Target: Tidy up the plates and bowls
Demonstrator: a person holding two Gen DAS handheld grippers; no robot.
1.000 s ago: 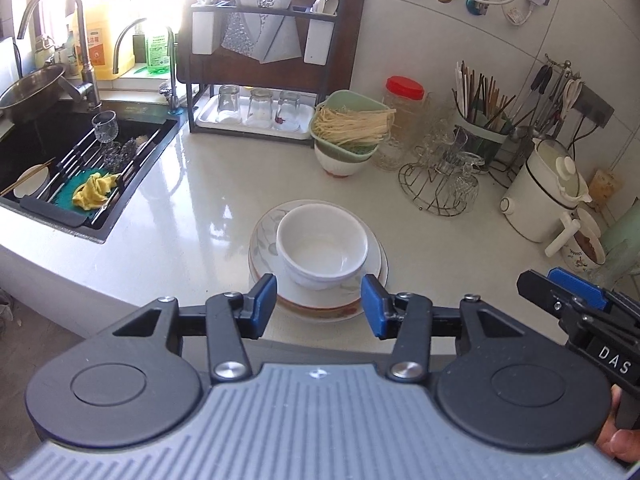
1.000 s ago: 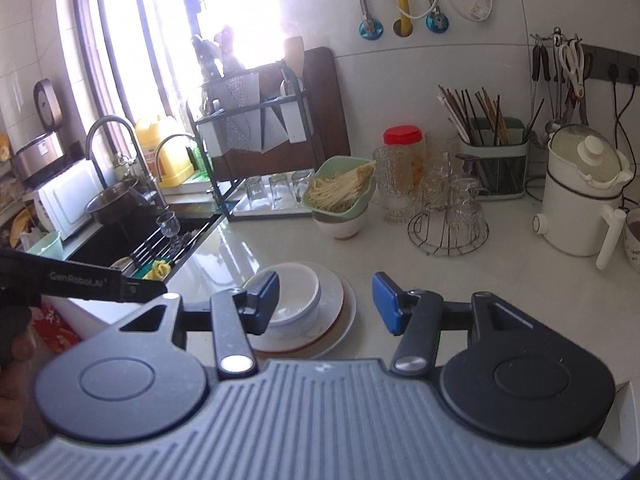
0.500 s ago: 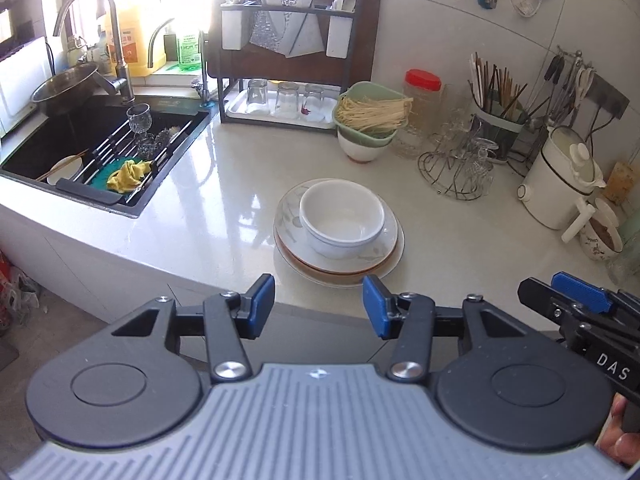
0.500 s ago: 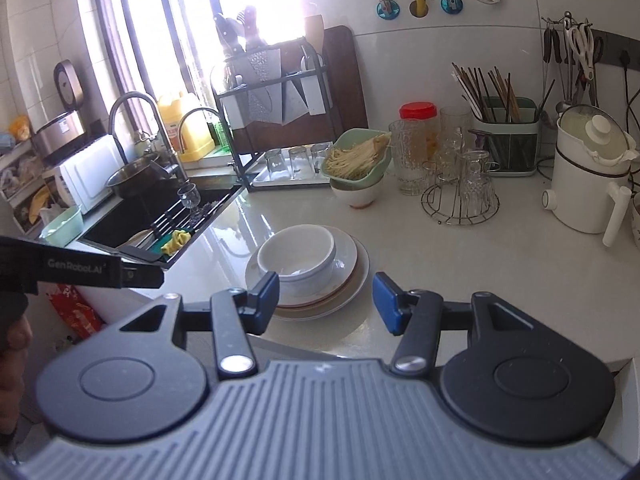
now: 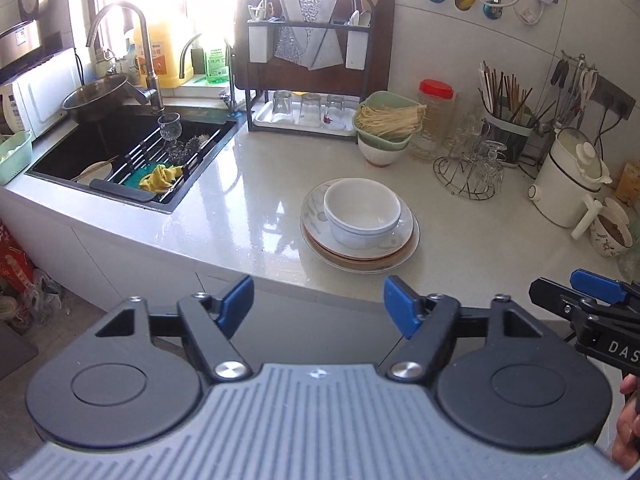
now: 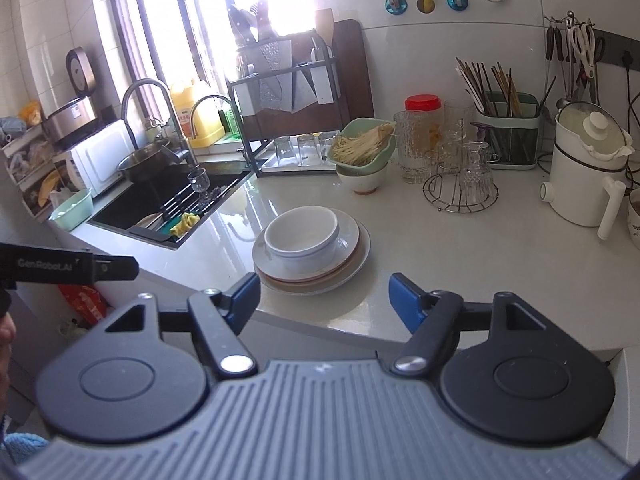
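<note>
Both the left gripper (image 5: 318,300) and right gripper (image 6: 324,298) are held apart and empty, short of the counter edge. Nothing more seems needed if the white bowl (image 5: 362,212) is left centred on the stacked plates (image 5: 394,250).

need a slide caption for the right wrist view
Open right tongs face a white bowl nested on stacked plates on the counter.

"DAS" on the right claw (image 5: 600,312), "GenRobot.AI" on the left claw (image 6: 72,267)
</note>
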